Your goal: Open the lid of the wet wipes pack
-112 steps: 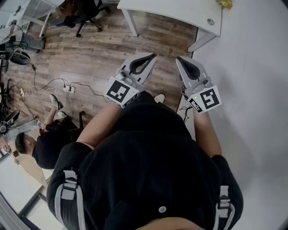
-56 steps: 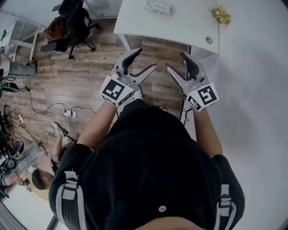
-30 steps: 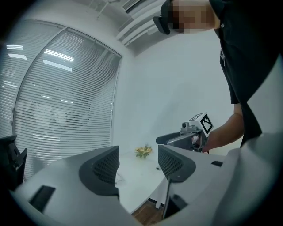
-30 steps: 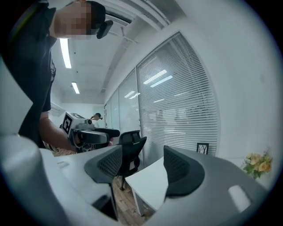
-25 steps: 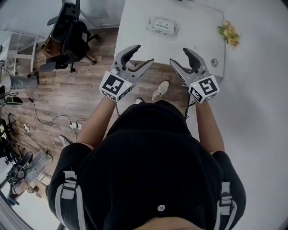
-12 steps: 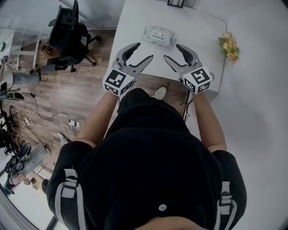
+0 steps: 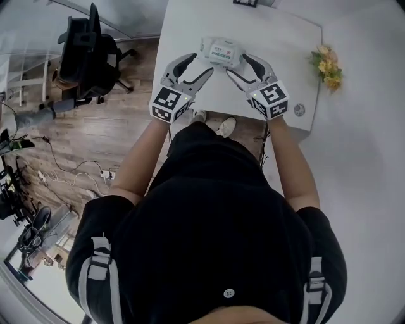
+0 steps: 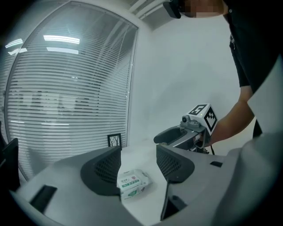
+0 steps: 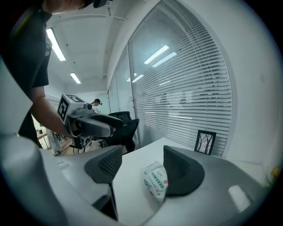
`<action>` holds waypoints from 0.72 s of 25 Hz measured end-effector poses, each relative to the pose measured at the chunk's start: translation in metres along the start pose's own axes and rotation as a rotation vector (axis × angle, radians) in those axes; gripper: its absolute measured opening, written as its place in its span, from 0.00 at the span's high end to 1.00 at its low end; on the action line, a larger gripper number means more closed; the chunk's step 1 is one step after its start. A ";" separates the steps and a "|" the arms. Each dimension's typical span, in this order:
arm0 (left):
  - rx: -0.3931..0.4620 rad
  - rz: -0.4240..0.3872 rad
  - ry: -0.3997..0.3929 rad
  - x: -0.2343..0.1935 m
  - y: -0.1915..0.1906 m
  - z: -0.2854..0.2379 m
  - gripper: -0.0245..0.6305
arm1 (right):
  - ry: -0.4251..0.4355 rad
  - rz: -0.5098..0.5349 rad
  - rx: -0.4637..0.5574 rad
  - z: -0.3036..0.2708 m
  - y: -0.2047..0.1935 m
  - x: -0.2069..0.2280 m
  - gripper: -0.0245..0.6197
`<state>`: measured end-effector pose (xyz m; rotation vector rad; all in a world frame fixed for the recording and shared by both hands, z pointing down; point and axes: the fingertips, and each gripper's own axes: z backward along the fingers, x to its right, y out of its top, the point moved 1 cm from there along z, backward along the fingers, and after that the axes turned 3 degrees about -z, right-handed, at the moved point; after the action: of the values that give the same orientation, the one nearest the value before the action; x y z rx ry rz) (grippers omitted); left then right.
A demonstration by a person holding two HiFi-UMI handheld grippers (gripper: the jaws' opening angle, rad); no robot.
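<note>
A white wet wipes pack [image 7: 223, 50] with a green label lies flat on the white table [image 7: 183, 31], its lid closed. My left gripper [image 7: 201, 65] hovers just short of the pack's left end, open; its jaws have just been closing a little with nothing between them. My right gripper [image 7: 238, 64] mirrors it at the pack's right end, open and empty. In the left gripper view the pack [image 8: 132, 183] lies ahead of the left gripper [image 8: 138, 167], apart from it. The right gripper view shows the pack [image 9: 155, 181] beyond the right gripper [image 9: 143, 171].
A small black picture frame [image 7: 245, 2] stands at the table's far edge. Yellow flowers [image 7: 327, 63] lie at the right end, near a round cable hole [image 7: 299, 110]. A black office chair [image 7: 88, 50] stands left of the table. Blinds cover the window behind.
Both grippers have moved forward and down from in front of the table to either end of the pack. The table and pack have come closer in view.
</note>
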<state>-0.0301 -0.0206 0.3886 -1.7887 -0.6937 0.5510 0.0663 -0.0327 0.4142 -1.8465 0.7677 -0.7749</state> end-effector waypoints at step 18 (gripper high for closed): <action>-0.212 0.058 -0.103 -0.076 -0.112 -0.105 0.58 | -0.103 -0.055 -0.235 -0.098 -0.089 0.074 0.51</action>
<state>-0.0362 -0.1172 0.5296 -1.9935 -0.7971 0.6318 0.0499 -0.1110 0.5432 -2.1085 0.7707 -0.6403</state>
